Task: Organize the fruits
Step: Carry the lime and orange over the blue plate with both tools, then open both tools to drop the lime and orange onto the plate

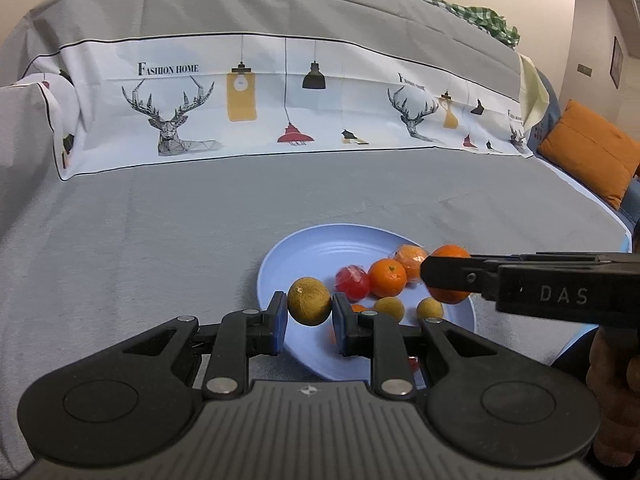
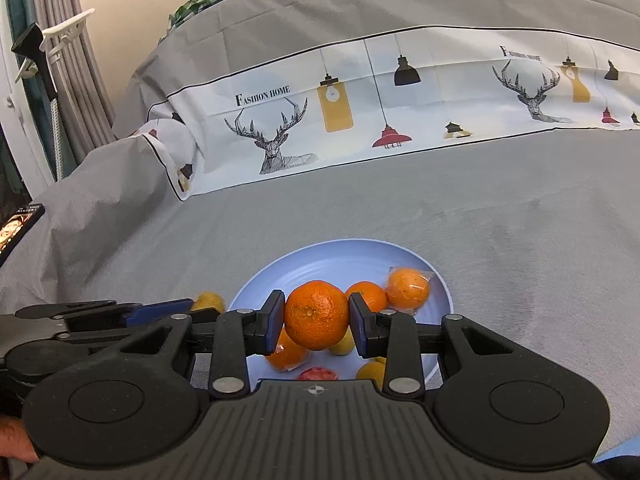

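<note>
A light blue plate [image 1: 304, 252] lies on the grey cloth and holds several fruits: an orange [image 1: 387, 278], a wrapped orange [image 1: 409, 258], a wrapped red fruit [image 1: 352, 282] and two small yellow-brown fruits [image 1: 390, 307]. My left gripper [image 1: 309, 312] is shut on a yellow-brown round fruit [image 1: 309, 301] above the plate's near left rim. My right gripper [image 2: 316, 322] is shut on a large orange [image 2: 316, 314] above the plate [image 2: 320, 258]. In the left wrist view the right gripper [image 1: 444, 276] comes in from the right with that orange [image 1: 450, 254].
A grey cloth [image 1: 160, 232] covers the surface, with a white printed band [image 1: 260, 100] behind the plate. An orange cushion [image 1: 588, 148] lies at the far right. Curtains and a white hanger [image 2: 60, 32] stand at the left of the right wrist view.
</note>
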A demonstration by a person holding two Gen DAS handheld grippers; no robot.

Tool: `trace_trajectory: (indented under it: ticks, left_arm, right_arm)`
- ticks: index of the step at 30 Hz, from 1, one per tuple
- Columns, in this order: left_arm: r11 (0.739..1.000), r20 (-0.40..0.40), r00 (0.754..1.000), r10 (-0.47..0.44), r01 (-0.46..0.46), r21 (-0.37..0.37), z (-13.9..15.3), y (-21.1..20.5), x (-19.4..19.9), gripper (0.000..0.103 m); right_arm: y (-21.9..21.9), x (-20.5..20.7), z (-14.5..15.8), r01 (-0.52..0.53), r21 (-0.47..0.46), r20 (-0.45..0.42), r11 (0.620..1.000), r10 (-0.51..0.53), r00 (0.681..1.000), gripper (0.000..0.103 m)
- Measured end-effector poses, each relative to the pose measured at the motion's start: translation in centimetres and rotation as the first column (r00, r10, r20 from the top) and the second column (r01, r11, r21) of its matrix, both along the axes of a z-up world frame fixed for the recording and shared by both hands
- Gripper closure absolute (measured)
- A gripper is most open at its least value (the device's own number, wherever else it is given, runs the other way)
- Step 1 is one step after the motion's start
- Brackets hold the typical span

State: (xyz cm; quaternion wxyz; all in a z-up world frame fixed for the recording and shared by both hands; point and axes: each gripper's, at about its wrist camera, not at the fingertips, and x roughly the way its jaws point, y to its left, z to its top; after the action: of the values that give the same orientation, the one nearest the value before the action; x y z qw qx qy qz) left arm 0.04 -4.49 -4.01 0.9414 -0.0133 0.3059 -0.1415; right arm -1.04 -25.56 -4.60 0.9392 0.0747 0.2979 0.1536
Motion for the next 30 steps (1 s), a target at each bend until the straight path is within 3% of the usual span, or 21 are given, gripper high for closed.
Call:
trace_trajectory:
  ticks: [14, 16, 17, 18, 22, 28, 30]
  left_arm:
    - [1.0, -0.022, 1.0, -0.009, 0.008, -0.03, -1.3, -0.6, 1.8, 0.077]
    - [0.999, -0.041, 0.999, -0.002, 0.0, -0.043, -1.5, -0.4, 2.0, 0.068]
    - [0.999, -0.05, 0.999, 0.002, -0.005, -0.049, -1.5, -0.3, 2.2, 0.064]
    - [0.998, -0.05, 0.999, 0.008, -0.011, -0.055, -1.5, 0.0, 2.1, 0.062]
    - [0.997, -0.053, 0.998, 0.034, -0.037, -0.065, -1.3, 0.7, 2.2, 0.062]
    - [0.998, -0.046, 0.998, 0.046, -0.048, -0.038, -0.4, 1.0, 1.2, 0.062]
    - [0.998, -0.046, 0.998, 0.05, -0.052, -0.027, -0.1, 1.1, 0.8, 0.056]
  right_arm:
    - [0.6, 0.7, -0.6, -0.002, -0.028, -0.02, 1.0, 0.001, 1.0, 0.065]
    - [0.6, 0.9, -0.8, 0.017, -0.042, -0.028, 0.999, -0.018, 0.999, 0.057]
    - [0.7, 0.9, -0.8, 0.029, -0.051, -0.029, 0.998, -0.031, 0.999, 0.042]
    - [0.6, 0.9, -0.8, 0.041, -0.056, -0.023, 0.998, -0.043, 0.999, 0.037]
    - [0.2, 0.9, -0.9, 0.066, -0.056, -0.033, 0.996, -0.068, 0.997, 0.031]
    - [-0.1, 0.4, -0.8, 0.102, -0.084, -0.023, 0.991, -0.104, 0.994, 0.014]
    - [0.0, 0.1, -0.6, 0.11, -0.096, -0.016, 0.989, -0.112, 0.994, 0.01]
